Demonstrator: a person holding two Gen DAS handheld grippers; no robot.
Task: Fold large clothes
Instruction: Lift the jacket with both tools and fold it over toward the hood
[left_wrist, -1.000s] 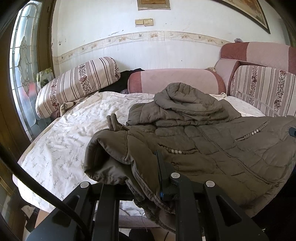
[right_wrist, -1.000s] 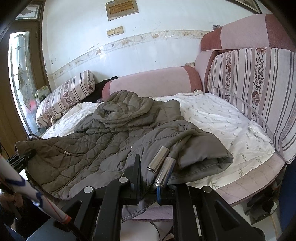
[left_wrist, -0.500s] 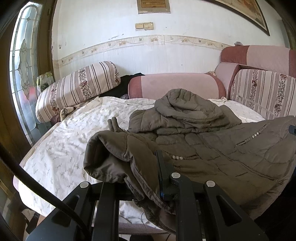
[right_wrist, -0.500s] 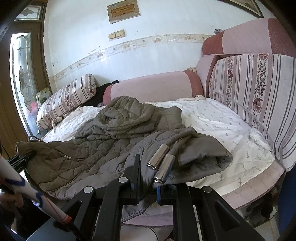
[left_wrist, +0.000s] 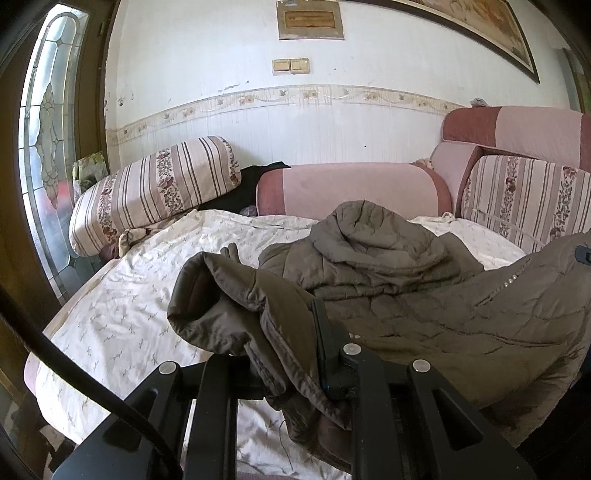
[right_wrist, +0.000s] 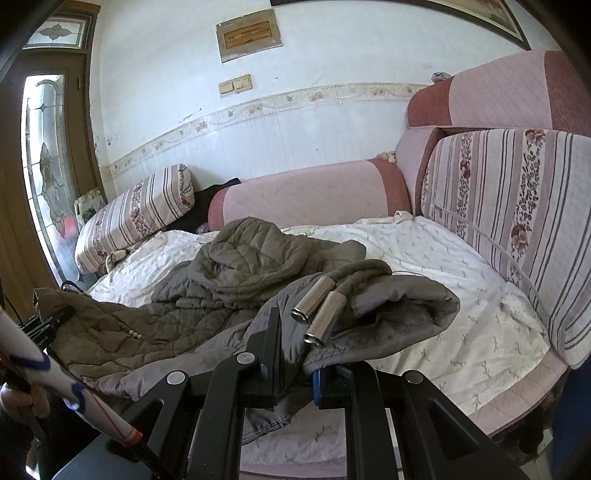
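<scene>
Two striped cushions are bracketing the scene: a striped bolster (left_wrist: 155, 188) is lying at the far left by the stained-glass door (left_wrist: 44, 155), and a striped back cushion (right_wrist: 517, 221) is standing along the right side. Between them a pink bolster (left_wrist: 351, 188) is resting against the white wall (left_wrist: 221, 92), which is carrying a floral border, a pair of switches (left_wrist: 291, 65) and a framed plaque. A white sheet (left_wrist: 122, 302) with small sprigs is covering the wide sofa seat, and its front edge is hanging over the pink base.

On that sheet an olive quilted jacket (left_wrist: 424, 295) is lying spread, its hood bunched toward the pink bolster. The left gripper (left_wrist: 291, 365) is pinching the hem near one sleeve cuff, its jaws narrowed tightly on the fabric. The right gripper (right_wrist: 295, 369) is likewise clamping the opposite hem, close beside two metal cord ends (right_wrist: 317, 314) lying on the grey lining. A sleeve of the person, white with blue marks, is showing at the lower left of the right wrist view.

Compared with a second ago, both grippers are sitting higher: the lifted hem is rising off the sheet, the stretch of jacket between them is hanging tauter, and more of the wall above the switches is coming into view.
</scene>
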